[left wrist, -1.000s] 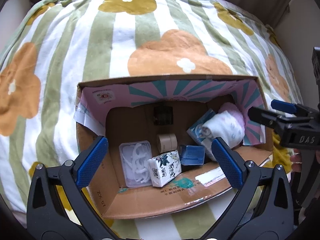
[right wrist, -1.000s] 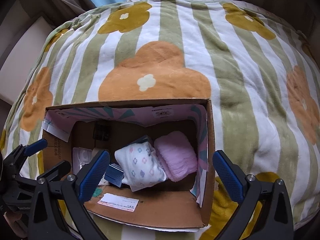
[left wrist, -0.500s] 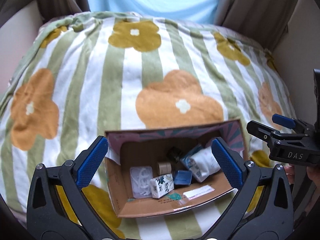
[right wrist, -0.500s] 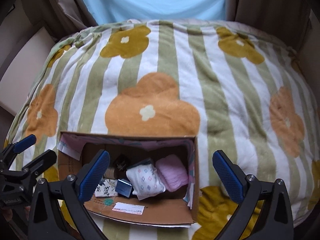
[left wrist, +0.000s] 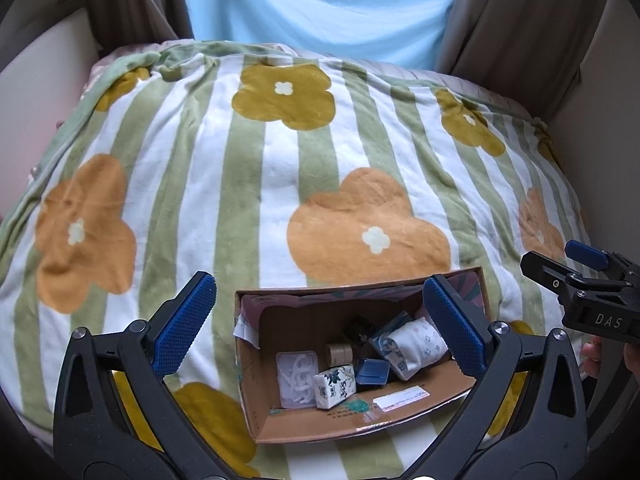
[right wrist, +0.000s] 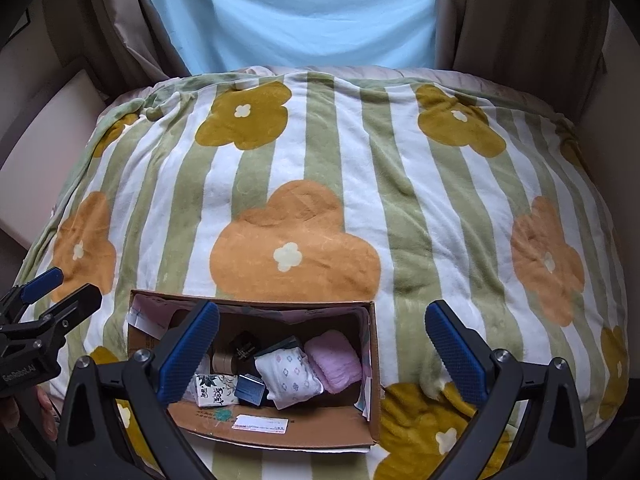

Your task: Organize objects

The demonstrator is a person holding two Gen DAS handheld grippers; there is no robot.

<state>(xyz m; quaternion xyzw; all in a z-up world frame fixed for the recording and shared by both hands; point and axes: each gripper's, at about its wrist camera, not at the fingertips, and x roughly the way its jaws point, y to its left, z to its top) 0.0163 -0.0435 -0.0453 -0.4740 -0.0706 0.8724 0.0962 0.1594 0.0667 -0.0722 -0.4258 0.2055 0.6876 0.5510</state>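
An open cardboard box (left wrist: 320,426) lies on the blanket below both grippers. In it are a clear case of white pieces (left wrist: 296,374), a printed tissue pack (left wrist: 334,386), a small blue box (left wrist: 372,372), a tape roll (left wrist: 339,354), a black item (left wrist: 360,330) and a white flowered cloth roll (left wrist: 418,342). The right wrist view shows the box (right wrist: 374,360) with a pink cloth (right wrist: 338,360) beside the white roll (right wrist: 288,374). My left gripper (left wrist: 318,286) is open and holds nothing, raised above the box. My right gripper (right wrist: 323,308) is open too, right of the box.
A green-and-white striped blanket with orange and mustard flowers (left wrist: 280,200) covers the bed. A light blue curtain (left wrist: 320,0) between beige drapes hangs behind it. Pale walls close in on both sides. A hand (left wrist: 592,360) shows at the right edge.
Both grippers have drawn up and back from the box. It now looks smaller and lower in both views, with more blanket and the curtain in sight. Nothing was grasped.
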